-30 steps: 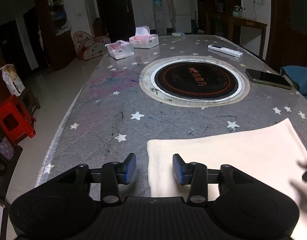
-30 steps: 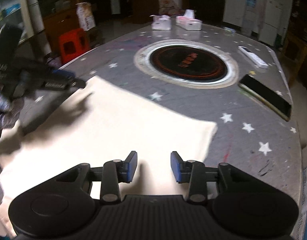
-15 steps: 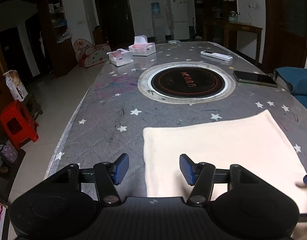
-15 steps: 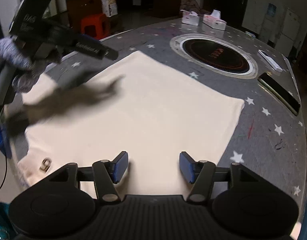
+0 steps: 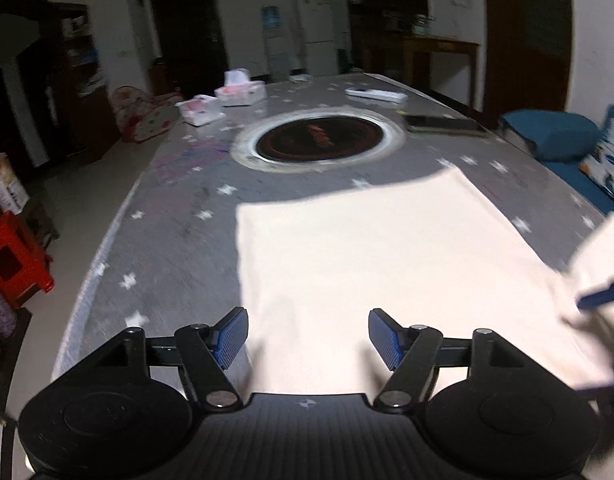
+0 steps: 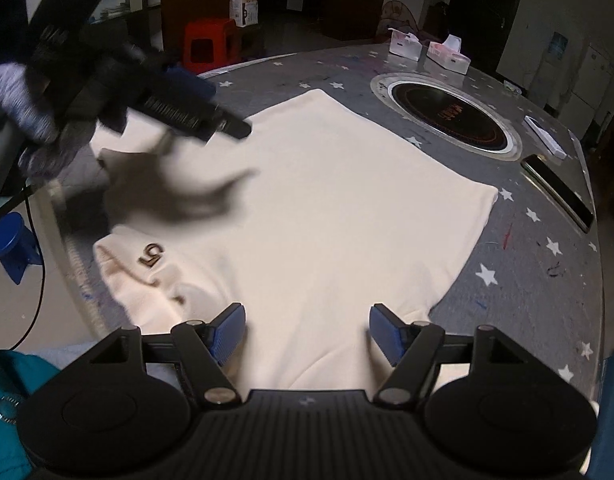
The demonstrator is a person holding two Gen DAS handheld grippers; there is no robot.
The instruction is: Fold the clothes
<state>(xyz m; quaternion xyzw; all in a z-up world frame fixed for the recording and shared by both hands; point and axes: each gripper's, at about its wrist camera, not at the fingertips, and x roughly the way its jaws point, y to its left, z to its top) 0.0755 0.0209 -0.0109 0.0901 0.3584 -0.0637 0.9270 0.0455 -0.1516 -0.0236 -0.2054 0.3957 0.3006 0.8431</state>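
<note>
Grey and scattered with white stars, the long counter (image 6: 519, 248) carries a cream-coloured cloth garment (image 6: 327, 208) spread flat across its near end, a small dark "5" emblem on the folded part at its near left corner in the right wrist view. That near corner is bunched and slightly rumpled; the far edge lies straight, short of the round black induction hob (image 6: 447, 116) set in a pale ring in the counter's middle.

The left tongs (image 5: 307, 338) hover over the garment's left edge, their blue pads spread well apart after just widening — cloth lies below the gap, but neither pad presses on it. The right tongs (image 6: 305, 334) hang over the garment's near edge, also spread wide after just opening, with cloth under the gap and nothing pinched. In the right wrist view the left tongs appear as a dark blurred shape at upper left, held by a hand in a mottled grey-purple glove (image 6: 15, 100), casting a smeared shadow on the cloth.

Beyond the hob sit two white tissue boxes (image 6: 427, 50) side by side. A dark flat phone (image 6: 559, 192) lies near the counter's right edge, and a white remote control (image 6: 545, 142) just past it. Off the counter — a red plastic stool (image 6: 211, 44) on the pale floor, and a teal cushion (image 5: 547, 140) beside the counter in the left wrist view.
</note>
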